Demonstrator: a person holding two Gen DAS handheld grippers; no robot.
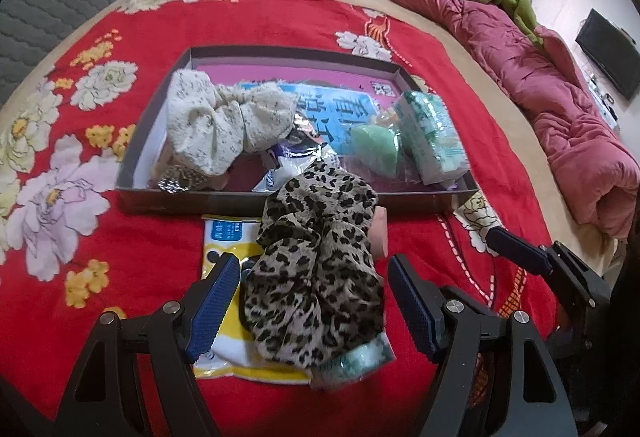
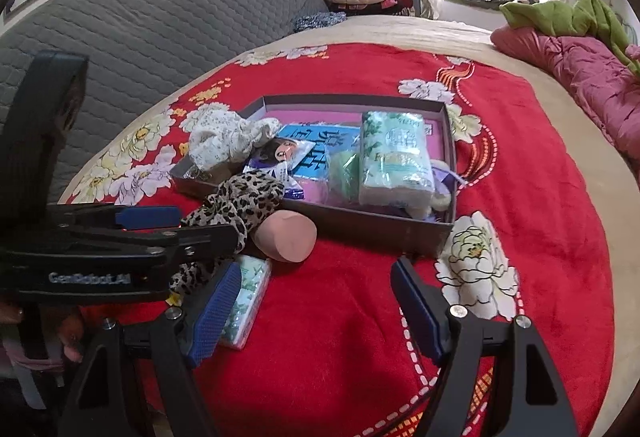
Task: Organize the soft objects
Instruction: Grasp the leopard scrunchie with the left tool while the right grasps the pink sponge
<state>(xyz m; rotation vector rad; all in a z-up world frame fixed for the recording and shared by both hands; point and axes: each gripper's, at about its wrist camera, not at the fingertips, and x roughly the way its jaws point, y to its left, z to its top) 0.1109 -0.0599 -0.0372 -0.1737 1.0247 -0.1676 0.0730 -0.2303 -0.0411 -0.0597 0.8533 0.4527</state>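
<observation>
A leopard-print scrunchie lies on the red blanket between the wide-open fingers of my left gripper, its far end draped over the box's near wall; it also shows in the right wrist view. Under it lie a yellow-white packet, a small tissue pack and a pink sponge. A dark shallow box holds a cream scrunchie, a green sponge, a large tissue pack and packets. My right gripper is open and empty over bare blanket.
The red floral blanket covers a beige bed. A grey quilted headboard is at the left. A rolled pink quilt with a green blanket lies along the right edge. Folded clothes are stacked at the far end.
</observation>
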